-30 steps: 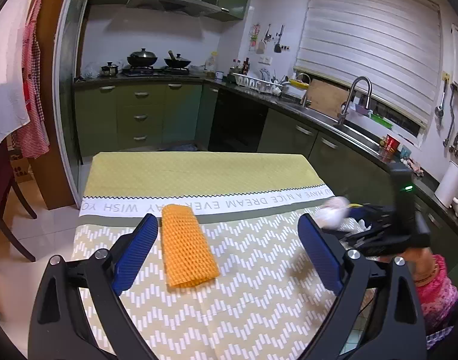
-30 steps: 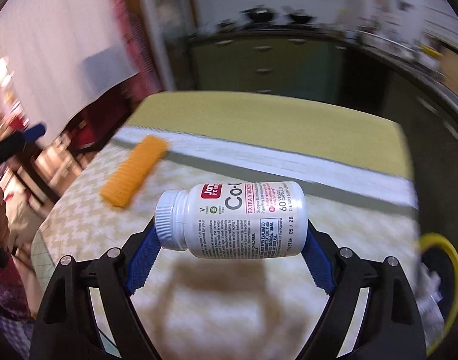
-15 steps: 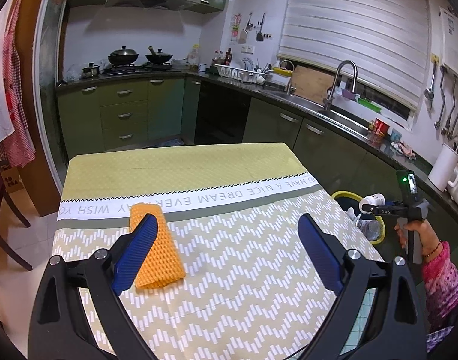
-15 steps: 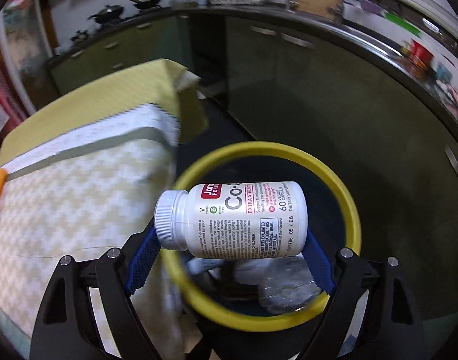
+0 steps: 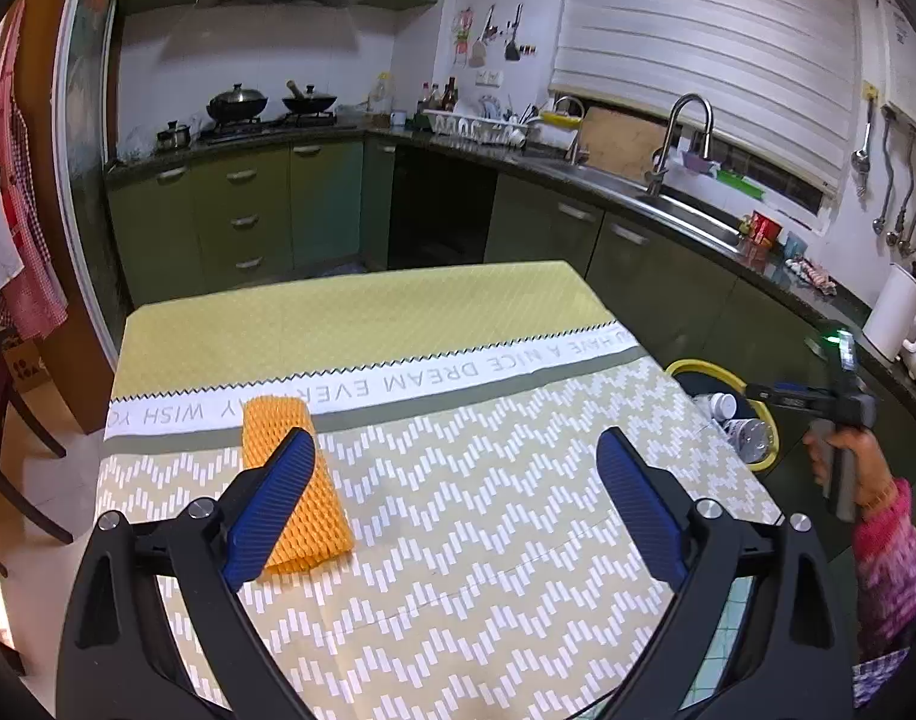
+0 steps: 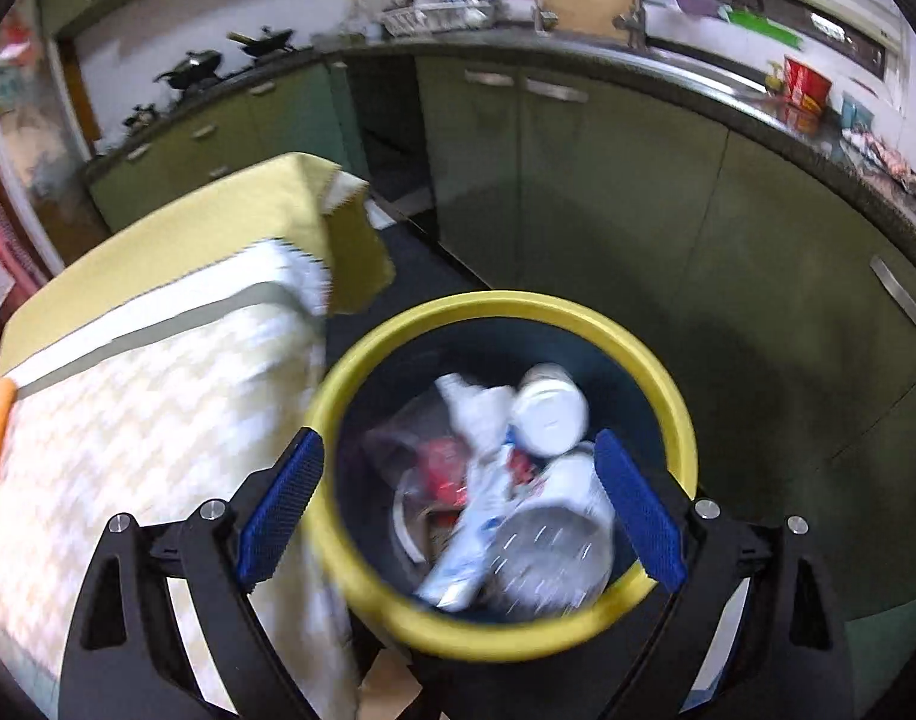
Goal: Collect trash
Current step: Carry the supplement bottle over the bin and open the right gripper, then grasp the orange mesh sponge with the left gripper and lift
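Bin (image 6: pixel 667 384): yellow-rimmed, dark inside, standing on the floor just beside the desk's right edge.
Bin contents: white pill bottle (image 6: pixel 550 408) lying on top; crumpled clear plastic, white wrapper and red scraps below, blurred.
Orange foam net (image 5: pixel 293 480): lies flat on the desk, left of centre, one end on the lettered white band.
Right tongs (image 6: pixel 458 504): over the bin mouth, pointing steeply down; jaws opening, nothing between the pads.
Right hand (image 5: pixel 847 456): grips the handle beyond the desk's right edge; pink sleeve at the wrist.
Left tongs (image 5: pixel 452 504): released, spread wide above the desk; left pad overlaps the net in view, contact cannot be told.
Desk (image 5: pixel 487 480): zigzag cloth, bare from centre to right edge.
Cabinets (image 6: pixel 637 192): green fronts close behind the bin.
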`<state>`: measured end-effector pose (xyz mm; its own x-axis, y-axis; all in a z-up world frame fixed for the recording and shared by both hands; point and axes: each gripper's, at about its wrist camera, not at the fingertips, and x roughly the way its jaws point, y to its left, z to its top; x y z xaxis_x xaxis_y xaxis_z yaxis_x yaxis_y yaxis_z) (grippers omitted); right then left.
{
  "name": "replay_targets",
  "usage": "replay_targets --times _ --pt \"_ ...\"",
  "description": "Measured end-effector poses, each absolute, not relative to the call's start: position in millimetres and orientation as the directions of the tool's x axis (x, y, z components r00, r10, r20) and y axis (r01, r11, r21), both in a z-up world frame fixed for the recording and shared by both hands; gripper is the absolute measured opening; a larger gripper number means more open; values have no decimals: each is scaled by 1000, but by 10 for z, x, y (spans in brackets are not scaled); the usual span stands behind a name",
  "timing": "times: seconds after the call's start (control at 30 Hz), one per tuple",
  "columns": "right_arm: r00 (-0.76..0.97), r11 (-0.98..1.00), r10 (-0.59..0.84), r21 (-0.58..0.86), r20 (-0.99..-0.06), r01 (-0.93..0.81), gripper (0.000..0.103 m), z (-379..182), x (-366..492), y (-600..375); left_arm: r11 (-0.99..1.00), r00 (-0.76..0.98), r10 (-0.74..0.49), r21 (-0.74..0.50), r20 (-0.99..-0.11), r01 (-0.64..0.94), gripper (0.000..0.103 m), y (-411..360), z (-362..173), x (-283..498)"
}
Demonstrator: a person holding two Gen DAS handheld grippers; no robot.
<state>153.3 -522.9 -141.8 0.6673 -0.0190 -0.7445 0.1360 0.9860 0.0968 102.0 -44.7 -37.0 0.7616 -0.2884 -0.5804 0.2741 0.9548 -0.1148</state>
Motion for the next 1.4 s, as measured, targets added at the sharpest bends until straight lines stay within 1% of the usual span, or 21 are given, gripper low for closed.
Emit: replay_targets --times 0.17,0.3,0.5,0.57,0.67,0.93,1.13,1.17,1.23,1.3,1.33,1.4 --pt "709 989 25 120 -705 84 92 -1305 1201 -4901 962 725 -261 -113 -637 248 90 -435 -546 1133" --pt "724 989 41 132 -688 69 92 -1277 1041 -4736 975 704 -205 -83 -680 204 90 -382 -671 1240" --pt "731 991 67 130 -679 30 92 -1268 1001 -4537 995 648 -100 -82 -755 58 90 -121 -930 1588" --pt "733 990 81 138 -676 18 92 -1271 1008 -4520 996 624 -86 -92 -777 22 90 -50 -1014 1713" --pt "731 989 100 145 -675 -2 92 -1279 1026 -4460 997 600 -58 -82 -798 -13 90 -3 -1120 1844" --pt "717 988 125 150 -686 -29 92 -1347 1108 -4344 997 557 -27 -59 -830 -40 89 -18 -1319 2063" --pt "718 988 133 152 -683 -38 92 -1349 1139 -4324 998 550 5 -34 -835 -61 71 2 -1352 2124" --pt "719 987 135 155 -682 -38 92 -1346 1141 -4319 997 549 7 -33 -836 -64 66 16 -1350 2128" --pt "721 987 138 157 -679 -41 93 -1348 1132 -4311 997 547 10 -35 -837 -71 60 50 -1337 2134" --pt "723 986 141 158 -677 -44 93 -1338 1124 -4302 996 543 8 -39 -840 -75 46 81 -1331 2138" --pt "723 986 143 159 -676 -46 93 -1335 1118 -4301 996 542 6 -41 -840 -75 45 88 -1336 2146" --pt "725 986 145 160 -674 -48 93 -1332 1108 -4294 996 541 0 -45 -841 -70 37 98 -1339 2137"
